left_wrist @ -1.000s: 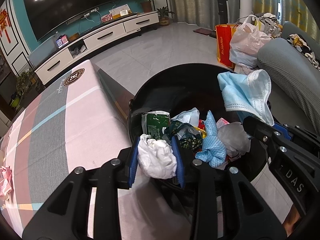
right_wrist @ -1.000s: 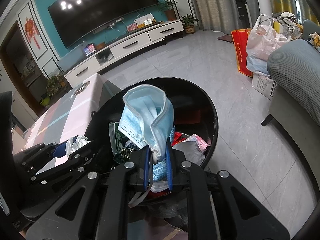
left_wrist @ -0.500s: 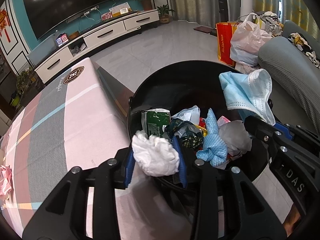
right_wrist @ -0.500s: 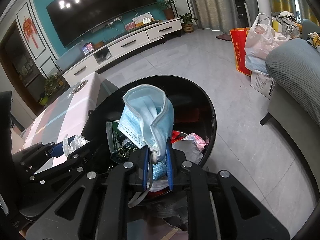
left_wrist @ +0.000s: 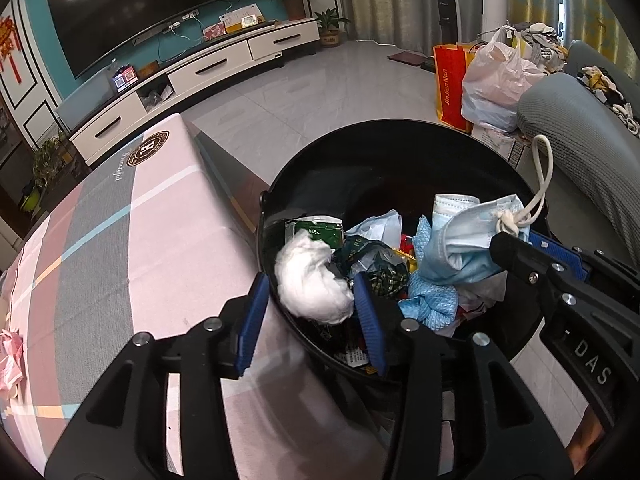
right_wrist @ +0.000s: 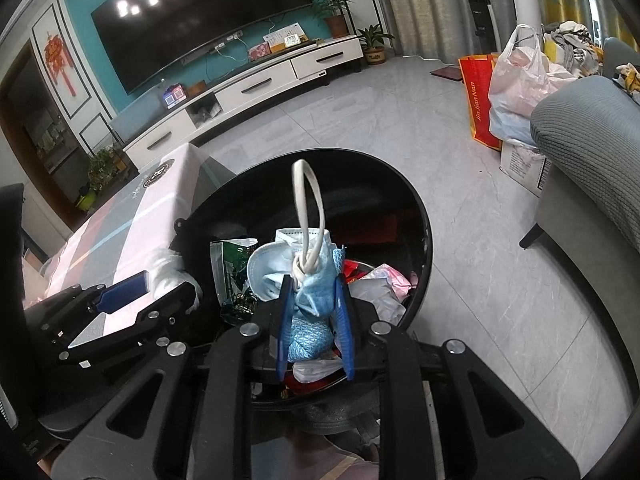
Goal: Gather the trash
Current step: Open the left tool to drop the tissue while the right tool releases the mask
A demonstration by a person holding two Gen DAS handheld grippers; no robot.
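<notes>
Both grippers are positioned over a black trash bin [left_wrist: 400, 152] standing beside a table with a pink and grey cloth [left_wrist: 120, 248].

Left gripper [left_wrist: 310, 304]: jaws have just been opening and stand apart. A white crumpled tissue [left_wrist: 312, 280] lies between the 2 blue pads, close against the right pad; the left pad is clear of it. The tissue sits at the bin's near rim, over the other trash.

Right gripper [right_wrist: 316, 312]: jaws have just been opening slightly and stand a little apart. A blue face mask [right_wrist: 296, 268] is just ahead of them, lying on the trash pile inside the bin, with 1 white ear loop [right_wrist: 308, 208] standing upright. Blue material lies between the pads; whether it is part of the mask or the blue mesh cloth [left_wrist: 434, 296] under it, and whether the pads touch it, cannot be told.

Also in the bin: a green wrapper [left_wrist: 316, 228] and white plastic [right_wrist: 380, 288].
</notes>
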